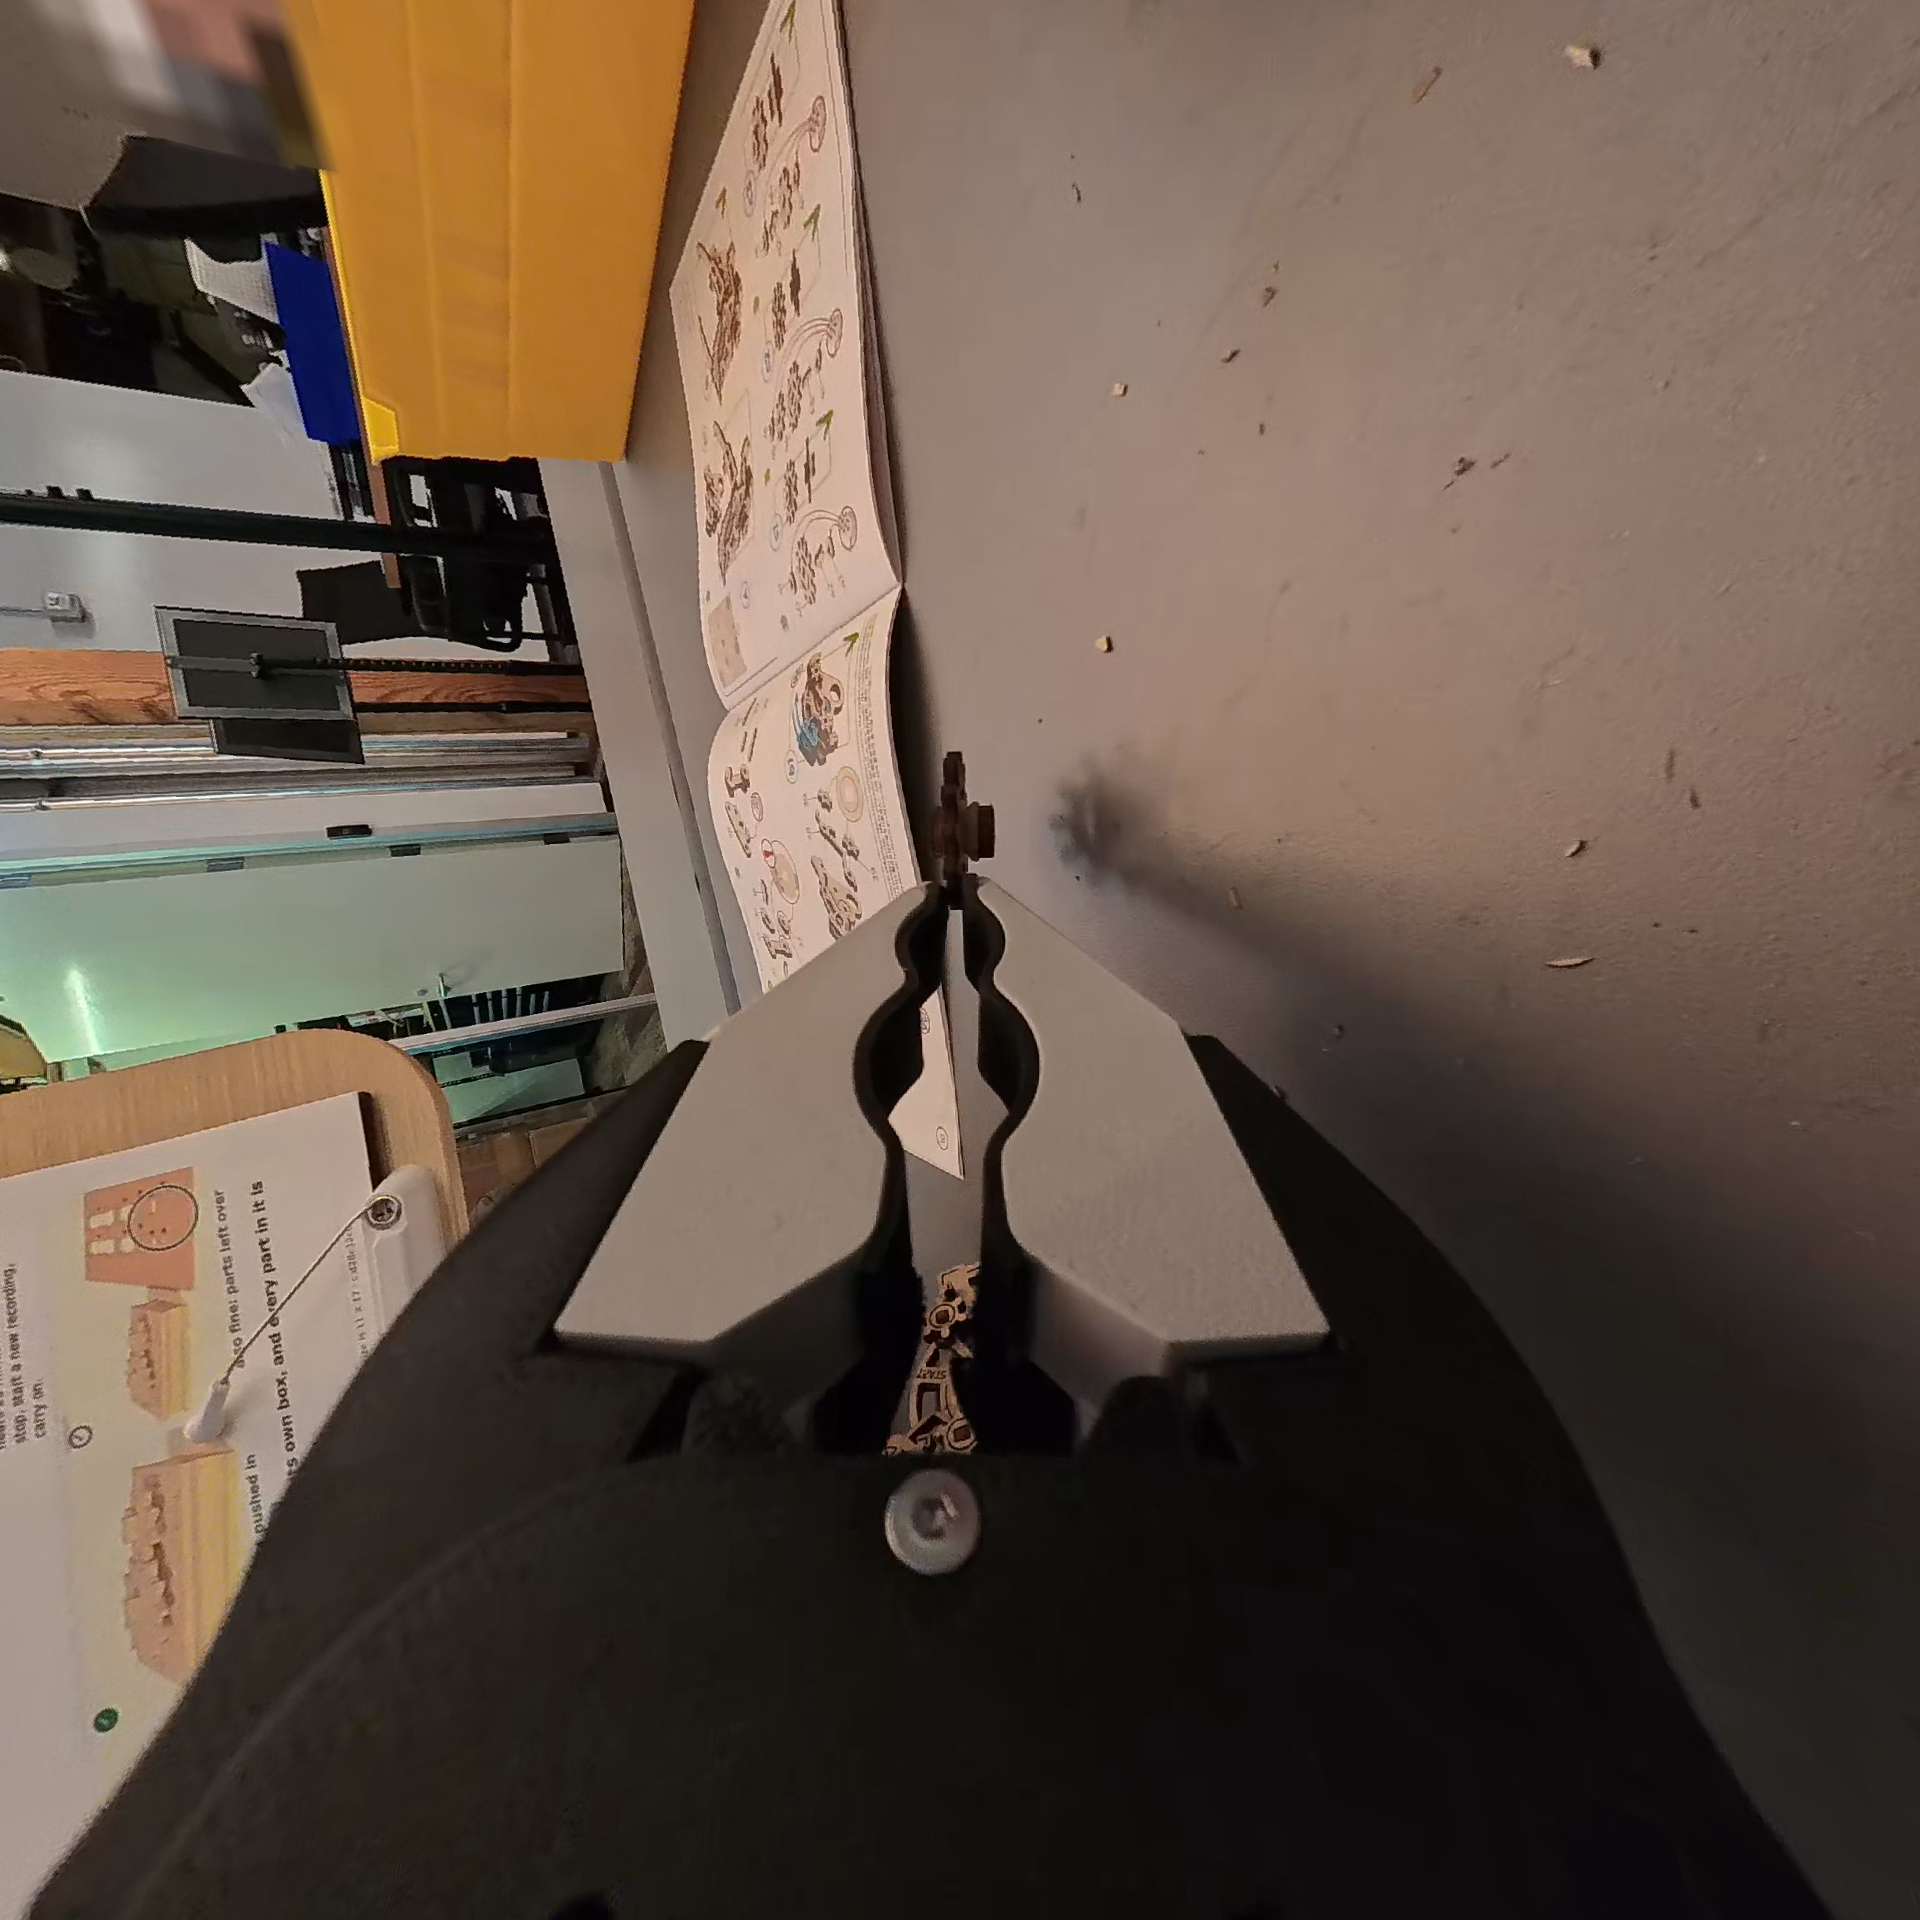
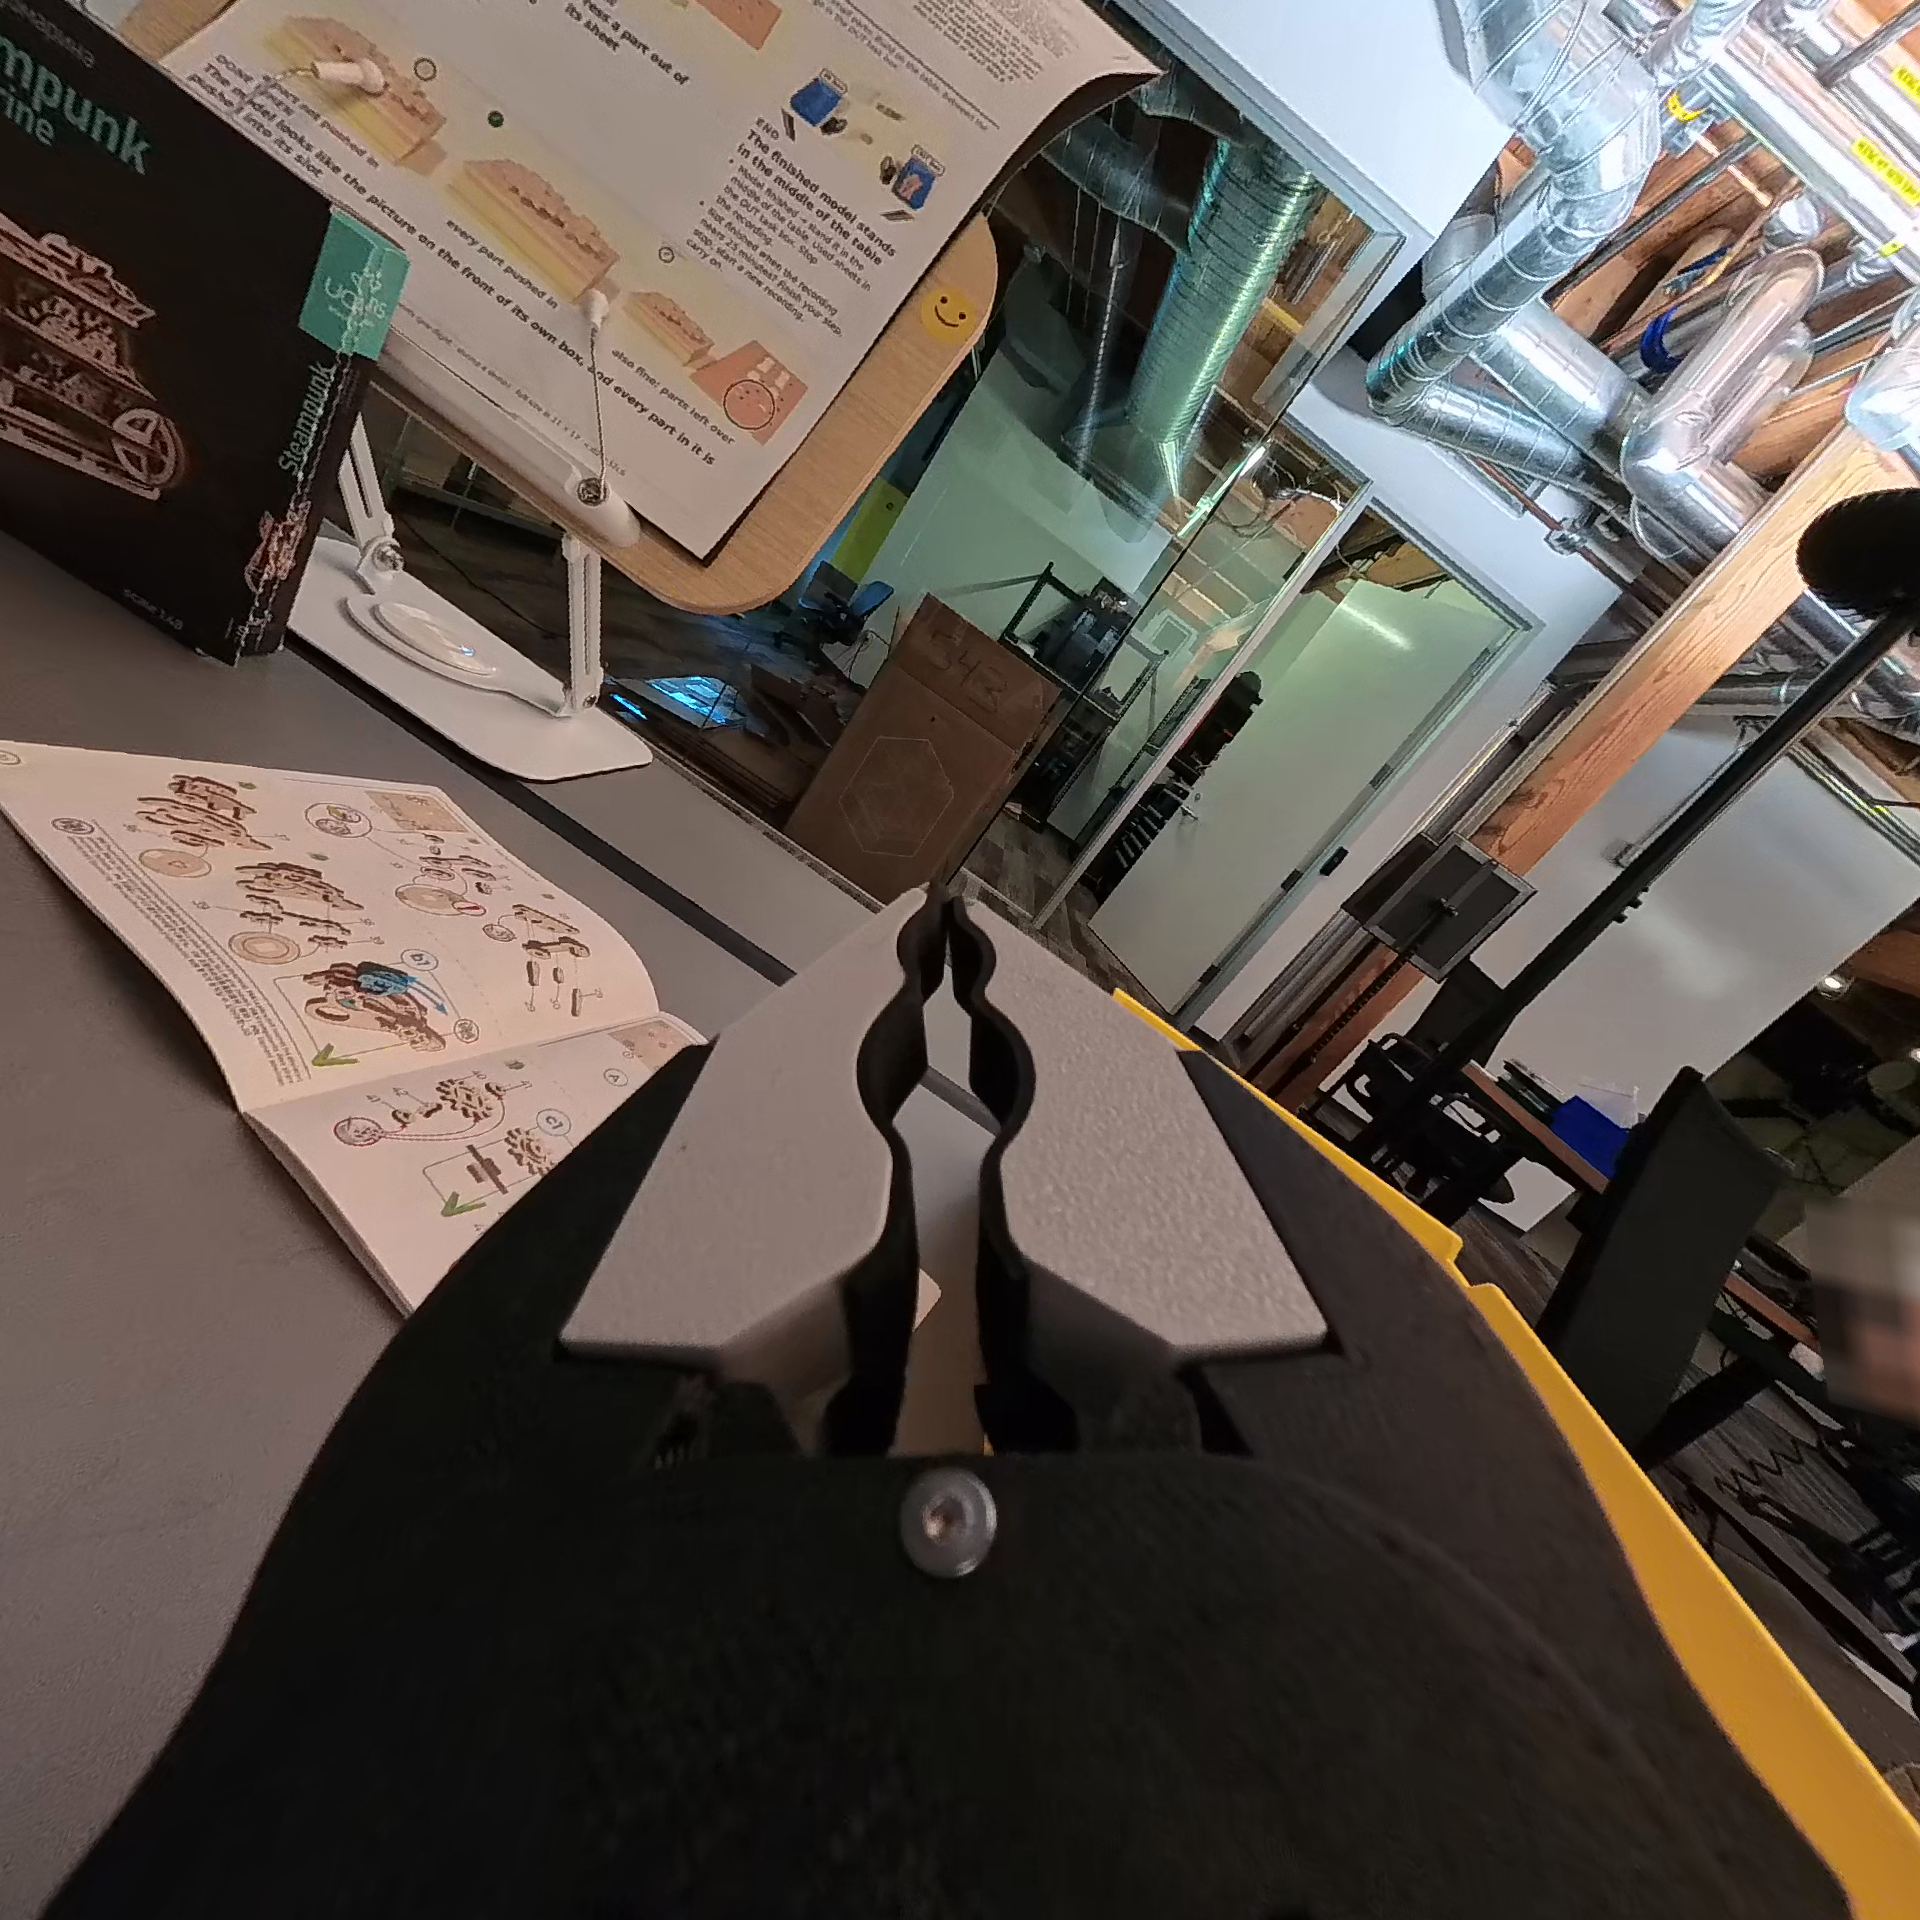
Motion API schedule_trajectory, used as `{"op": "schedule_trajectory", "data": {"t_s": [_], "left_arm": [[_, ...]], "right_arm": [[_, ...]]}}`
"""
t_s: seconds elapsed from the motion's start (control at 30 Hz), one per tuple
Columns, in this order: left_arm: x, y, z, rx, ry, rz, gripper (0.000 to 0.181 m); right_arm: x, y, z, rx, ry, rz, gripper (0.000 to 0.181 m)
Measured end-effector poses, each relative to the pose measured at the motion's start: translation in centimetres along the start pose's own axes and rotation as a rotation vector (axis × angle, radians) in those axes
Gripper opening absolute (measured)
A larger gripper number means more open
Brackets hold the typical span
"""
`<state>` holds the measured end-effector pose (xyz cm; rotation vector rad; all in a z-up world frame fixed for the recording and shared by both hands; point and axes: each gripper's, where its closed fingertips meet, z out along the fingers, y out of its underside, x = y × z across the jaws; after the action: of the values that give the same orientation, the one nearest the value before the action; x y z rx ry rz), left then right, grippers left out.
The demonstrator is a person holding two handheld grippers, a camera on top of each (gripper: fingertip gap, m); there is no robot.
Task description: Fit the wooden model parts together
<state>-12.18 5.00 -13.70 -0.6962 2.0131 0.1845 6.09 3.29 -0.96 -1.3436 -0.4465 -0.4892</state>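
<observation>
Left tongs [image 1: 956,891] grip a small wooden gear part [image 1: 961,821] projecting straight ahead beyond their tips, above the tabletop [image 1: 1455,520]; right tongs [image 2: 943,914] are closed, empty, with no mating part visible.

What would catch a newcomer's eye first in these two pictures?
In the left wrist view, the left hand-held gripper pinches a small dark wooden gear piece at its tips, over the grey table. An open instruction booklet lies on that table, with a yellow bin beyond it.
</observation>
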Motion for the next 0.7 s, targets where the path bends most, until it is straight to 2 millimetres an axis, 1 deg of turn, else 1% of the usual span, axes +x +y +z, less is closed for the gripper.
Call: {"op": "schedule_trajectory", "data": {"t_s": [0.37, 0.7], "left_arm": [[-0.3, -0.5, -0.2, 0.025, -0.007, -0.02, 0.0], [-1.0, -2.5, -0.8, 0.121, -0.018, -0.111, 0.0]], "right_arm": [[-0.1, 0.0, 0.0, 0.001, -0.005, -0.001, 0.0], [-0.3, 0.0, 0.0, 0.0, -0.01, -0.002, 0.0]]}}
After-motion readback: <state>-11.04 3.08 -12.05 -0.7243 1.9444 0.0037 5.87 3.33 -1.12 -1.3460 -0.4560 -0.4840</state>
